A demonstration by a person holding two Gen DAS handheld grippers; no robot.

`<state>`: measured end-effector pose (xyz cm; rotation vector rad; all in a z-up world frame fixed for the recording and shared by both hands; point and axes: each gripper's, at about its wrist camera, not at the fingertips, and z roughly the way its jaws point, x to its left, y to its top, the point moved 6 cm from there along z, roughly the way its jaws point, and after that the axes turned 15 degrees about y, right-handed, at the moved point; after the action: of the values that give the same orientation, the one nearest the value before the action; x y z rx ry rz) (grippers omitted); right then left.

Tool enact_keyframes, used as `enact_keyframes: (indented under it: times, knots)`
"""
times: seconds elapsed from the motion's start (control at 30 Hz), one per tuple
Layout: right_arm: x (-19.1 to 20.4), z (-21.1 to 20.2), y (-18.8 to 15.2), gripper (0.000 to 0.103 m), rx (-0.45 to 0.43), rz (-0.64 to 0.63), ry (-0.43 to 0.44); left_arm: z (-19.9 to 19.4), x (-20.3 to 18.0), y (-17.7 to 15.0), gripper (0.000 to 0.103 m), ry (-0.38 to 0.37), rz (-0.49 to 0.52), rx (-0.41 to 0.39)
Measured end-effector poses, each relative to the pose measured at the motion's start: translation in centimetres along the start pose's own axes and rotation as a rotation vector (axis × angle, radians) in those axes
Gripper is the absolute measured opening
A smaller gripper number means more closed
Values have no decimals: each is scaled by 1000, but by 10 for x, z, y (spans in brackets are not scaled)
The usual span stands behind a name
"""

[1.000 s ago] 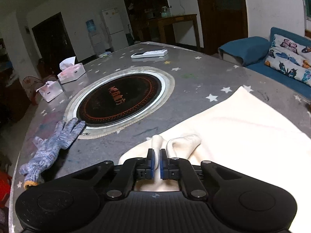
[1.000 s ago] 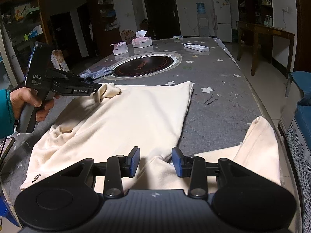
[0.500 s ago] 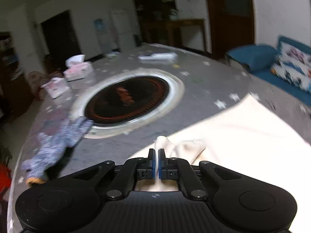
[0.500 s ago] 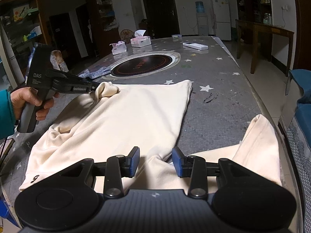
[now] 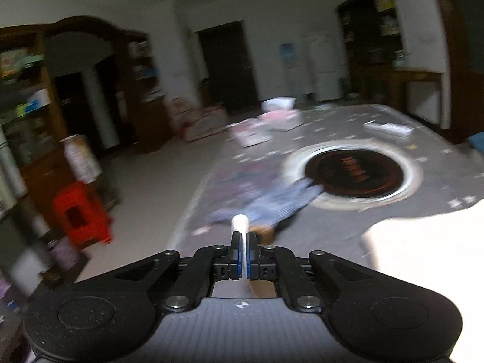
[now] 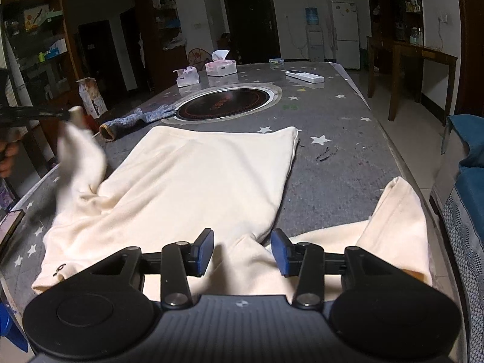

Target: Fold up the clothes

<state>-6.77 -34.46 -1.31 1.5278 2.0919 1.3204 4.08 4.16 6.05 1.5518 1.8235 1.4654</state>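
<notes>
Left gripper (image 5: 243,252): jaws pinched tight on a thin fold of the cream sweatshirt (image 6: 211,175), a nub of cloth poking out past the blue pads; in the right wrist view it sits raised at the far left with the sleeve hanging from it in a blur.
Left hand (image 6: 7,157): only a few fingers show at the frame edge, curled round the handle.
Right gripper (image 6: 242,252): points down over the near edge of the sweatshirt; its jaws have just been opening and stand apart, a ridge of fabric between the pads, neither pad pressing on it.
Sweatshirt: spread flat on the grey star-patterned table (image 6: 348,139), just this side of the round hotplate (image 6: 225,103); the other sleeve lies to the right of the body.
Hard to make out: the left wrist view is smeared by motion; the knit glove (image 6: 136,119) beside the hotplate shows there only as a blue smudge.
Count: one sweatshirt, one glove, two tissue boxes (image 6: 220,66) beyond the hotplate, one remote control (image 6: 304,76).
</notes>
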Motion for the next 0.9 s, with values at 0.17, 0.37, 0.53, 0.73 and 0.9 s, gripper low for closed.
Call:
enact_keyframes:
  times: [0.17,0.37,0.53,0.73,0.9]
  knots:
    - [-1,1,-6,43,25,-16,-17,12,30,-27,2,76,-11,112]
    - [1,-3,-12,43,47,-44,-40,25,48,-52,3,144,-17,214]
    - [2,-6,-11,44,69,-62,-47,30,55,-73,7,171,10,296]
    - [-1,-13,4,44,73,-64,-29,14,57,-65,18,165,8,271]
    - [-15,-7,27,44,79,-50,-13,-11,22,-42,21,-32,-18,239]
